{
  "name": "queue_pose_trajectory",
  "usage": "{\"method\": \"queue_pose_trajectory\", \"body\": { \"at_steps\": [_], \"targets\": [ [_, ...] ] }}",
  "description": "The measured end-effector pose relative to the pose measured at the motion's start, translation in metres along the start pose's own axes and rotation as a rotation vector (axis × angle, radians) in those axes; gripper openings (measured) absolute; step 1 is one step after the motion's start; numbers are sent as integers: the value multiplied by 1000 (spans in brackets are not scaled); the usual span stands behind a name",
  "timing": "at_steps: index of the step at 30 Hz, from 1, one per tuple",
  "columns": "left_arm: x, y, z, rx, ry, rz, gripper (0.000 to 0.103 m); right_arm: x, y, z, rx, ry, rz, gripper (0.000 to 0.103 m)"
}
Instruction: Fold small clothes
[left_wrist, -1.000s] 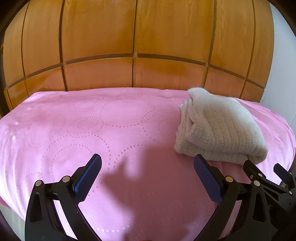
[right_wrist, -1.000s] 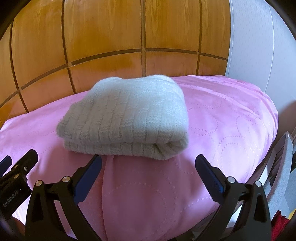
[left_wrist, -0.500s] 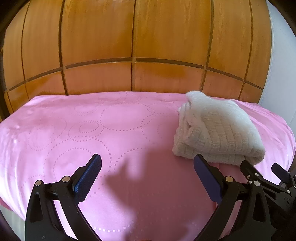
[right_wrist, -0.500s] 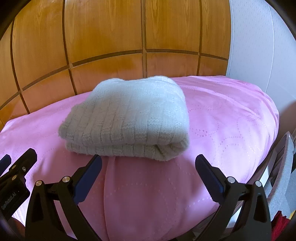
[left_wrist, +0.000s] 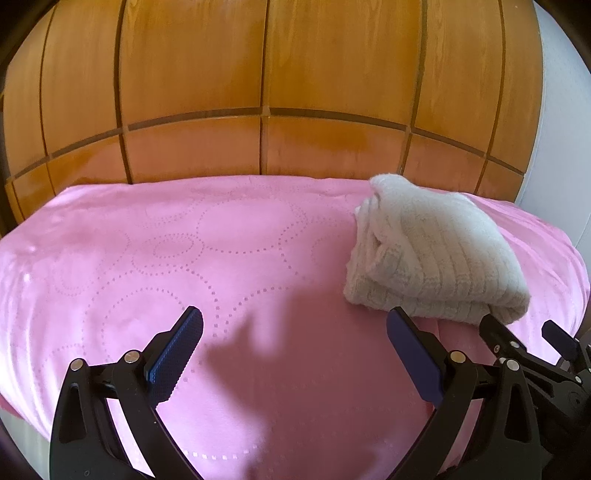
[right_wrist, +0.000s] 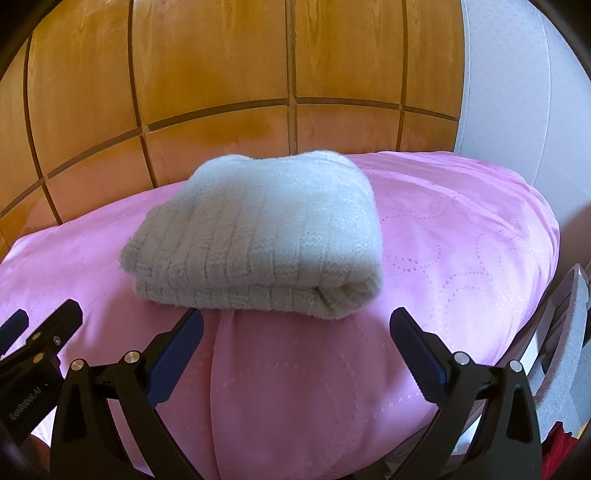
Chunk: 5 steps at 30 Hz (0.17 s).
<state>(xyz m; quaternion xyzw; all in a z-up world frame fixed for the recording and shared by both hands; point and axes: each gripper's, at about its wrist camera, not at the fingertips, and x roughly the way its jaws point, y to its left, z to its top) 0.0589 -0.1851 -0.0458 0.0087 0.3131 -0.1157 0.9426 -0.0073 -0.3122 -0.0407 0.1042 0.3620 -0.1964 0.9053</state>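
Cream knit sweater (right_wrist: 258, 236) lying folded just ahead of right gripper (right_wrist: 295, 347), right of left gripper (left_wrist: 291, 347); both gaping, holding nothing. Risking unrolling the bundle if snagging the soft knit.

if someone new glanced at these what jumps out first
A folded cream ribbed-knit garment sits on the pink dotted-circle bedspread, straight ahead of the open right gripper and off to the right in the left wrist view. Behind the bed stands an orange wooden panelled wall. The left gripper hovers open over bare bedspread.

Orange wooden panelling (left_wrist: 266, 74), pale wall (right_wrist: 517, 81)
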Motion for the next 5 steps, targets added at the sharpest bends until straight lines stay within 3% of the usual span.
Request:
{"method": "queue_pose_trajectory", "body": {
  "at_steps": [5],
  "targets": [
    [6, 2, -2, -11, 22, 9, 99, -2, -16, 16, 32, -31, 24, 101]
  ]
}}
